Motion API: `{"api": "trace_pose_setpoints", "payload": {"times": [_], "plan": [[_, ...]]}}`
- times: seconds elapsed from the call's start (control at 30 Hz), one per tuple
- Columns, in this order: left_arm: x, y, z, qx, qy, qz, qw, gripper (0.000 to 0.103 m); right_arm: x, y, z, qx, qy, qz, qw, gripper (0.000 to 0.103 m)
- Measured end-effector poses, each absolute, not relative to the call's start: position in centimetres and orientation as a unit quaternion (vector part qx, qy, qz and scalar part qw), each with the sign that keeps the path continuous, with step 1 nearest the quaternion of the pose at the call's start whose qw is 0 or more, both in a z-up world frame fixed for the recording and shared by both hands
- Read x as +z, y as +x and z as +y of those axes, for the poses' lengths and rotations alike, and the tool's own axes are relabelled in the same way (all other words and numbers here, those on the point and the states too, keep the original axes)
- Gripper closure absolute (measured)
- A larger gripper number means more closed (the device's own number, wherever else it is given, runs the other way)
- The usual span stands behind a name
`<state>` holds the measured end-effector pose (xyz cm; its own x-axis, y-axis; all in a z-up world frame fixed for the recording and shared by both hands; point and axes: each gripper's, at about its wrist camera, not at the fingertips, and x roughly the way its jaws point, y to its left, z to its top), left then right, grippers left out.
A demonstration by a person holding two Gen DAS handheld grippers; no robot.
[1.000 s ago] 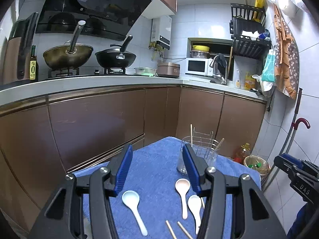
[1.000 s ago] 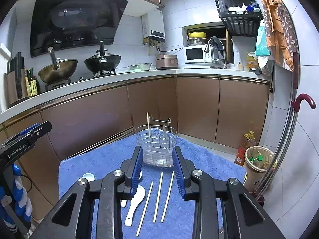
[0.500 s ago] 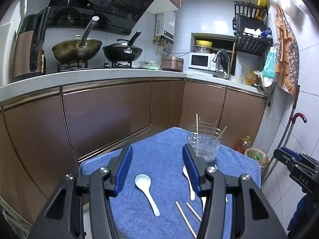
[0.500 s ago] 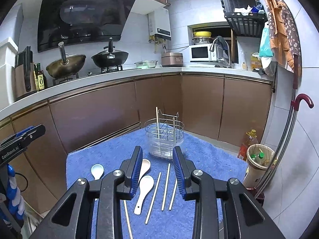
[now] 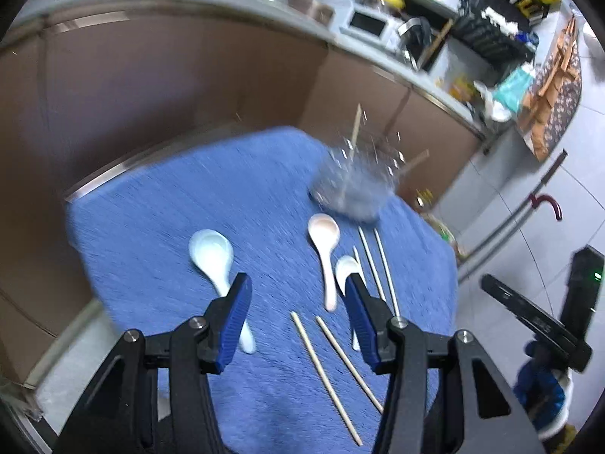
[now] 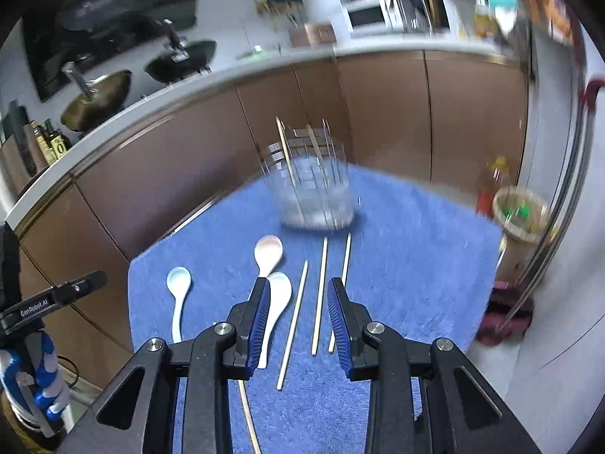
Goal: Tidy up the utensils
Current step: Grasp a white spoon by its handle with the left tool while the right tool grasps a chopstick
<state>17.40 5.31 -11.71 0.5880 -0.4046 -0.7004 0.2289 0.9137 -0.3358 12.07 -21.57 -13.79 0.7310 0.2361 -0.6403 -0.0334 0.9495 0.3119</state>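
Right wrist view | right hand-held gripper [image 6: 298, 312] narrow, empty, above chopsticks [image 6: 320, 295] | left hand-held gripper [image 5: 298, 314] wide, empty | risk: thin chopsticks may slip on soft blue cloth [image 6: 408, 265]

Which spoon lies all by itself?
The pale bluish spoon at the left of the blue cloth. The pinkish spoon and the white spoon lie close together beside the chopsticks.

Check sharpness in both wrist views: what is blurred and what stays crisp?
Left wrist view: motion smear across the utensil holder and counter, spoons soft, left gripper crisp. Right wrist view: holder and background streaked, chopsticks fairly readable, right gripper sharp.
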Motion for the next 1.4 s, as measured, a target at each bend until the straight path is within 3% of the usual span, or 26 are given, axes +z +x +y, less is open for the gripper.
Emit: {"api": "trace_pose_setpoints", "payload": {"times": [0.3, 0.63, 1.07, 1.27, 1.4], "plan": [[-17.3, 25.6, -0.6, -0.202, -0.092, 0.507, 0.833, 0.066, -18.8, 21.5, -22.1, 0.101, 0.136, 0.442, 0.881, 0.082], [-21.1, 35.4, -4.3, -0.216, -0.061, 0.543, 0.809, 0.067, -23.4, 29.8, -22.6, 0.097, 0.127, 0.509, 0.846, 0.086], [-23.5, 38.7, -6.3, -0.245, -0.04, 0.552, 0.796, 0.074, -25.8, 33.4, -23.4, 0.068, 0.096, 0.555, 0.824, 0.089], [-24.7, 39.0, -7.3, -0.255, -0.044, 0.563, 0.785, 0.081, -25.7, 34.1, -22.6, 0.063, 0.074, 0.563, 0.821, 0.09], [-25.6, 38.8, -7.8, -0.248, -0.037, 0.568, 0.784, 0.092, -25.8, 34.1, -22.4, 0.061, 0.062, 0.566, 0.82, 0.095]]}}
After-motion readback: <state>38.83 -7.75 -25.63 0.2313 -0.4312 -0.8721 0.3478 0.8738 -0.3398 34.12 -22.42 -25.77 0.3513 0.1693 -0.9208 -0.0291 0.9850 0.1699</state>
